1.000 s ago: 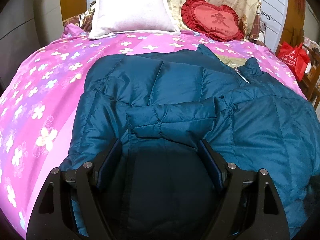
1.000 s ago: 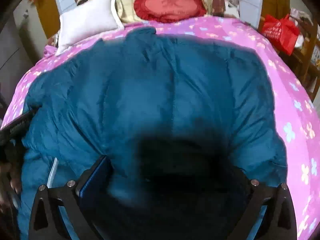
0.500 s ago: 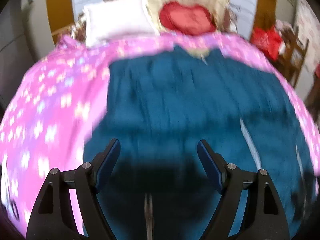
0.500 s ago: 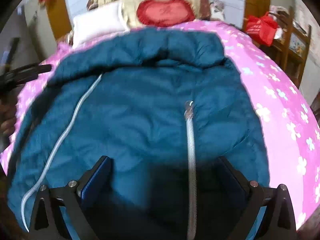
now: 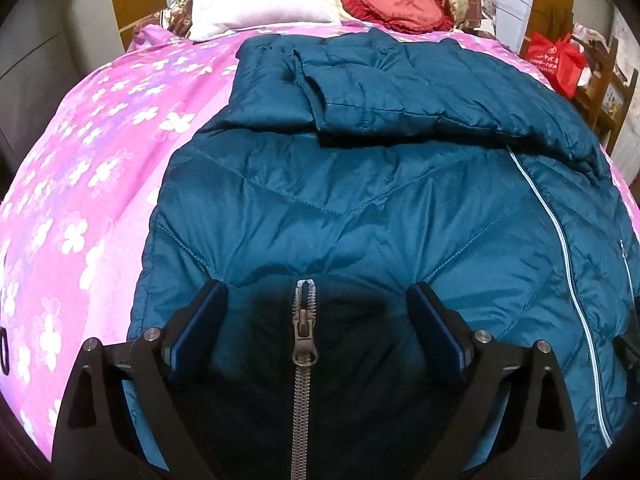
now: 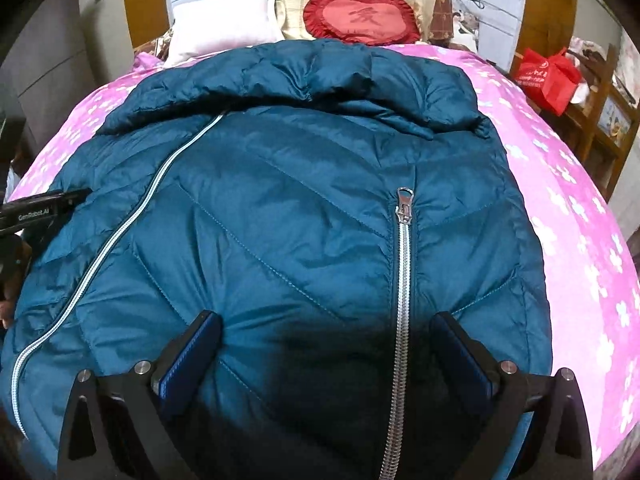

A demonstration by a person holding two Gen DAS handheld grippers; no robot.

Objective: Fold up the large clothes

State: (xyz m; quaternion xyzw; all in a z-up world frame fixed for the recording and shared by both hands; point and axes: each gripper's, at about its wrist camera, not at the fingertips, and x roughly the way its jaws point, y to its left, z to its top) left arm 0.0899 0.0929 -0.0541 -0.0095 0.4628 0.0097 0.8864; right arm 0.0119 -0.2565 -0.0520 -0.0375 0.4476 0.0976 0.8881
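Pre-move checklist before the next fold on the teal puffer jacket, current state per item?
1. Left gripper open, nothing pinched: ok.
2. Right gripper open, nothing pinched: ok.
3. Teal quilted puffer jacket lying front up on the pink floral bedsheet: ok.
4. Sleeve folded across the upper chest: ok in the left wrist view.
5. Silver pocket zipper closed: ok; the one between the left fingers also closed.
6. Hem lying flat: cannot tell, hidden below both grippers.
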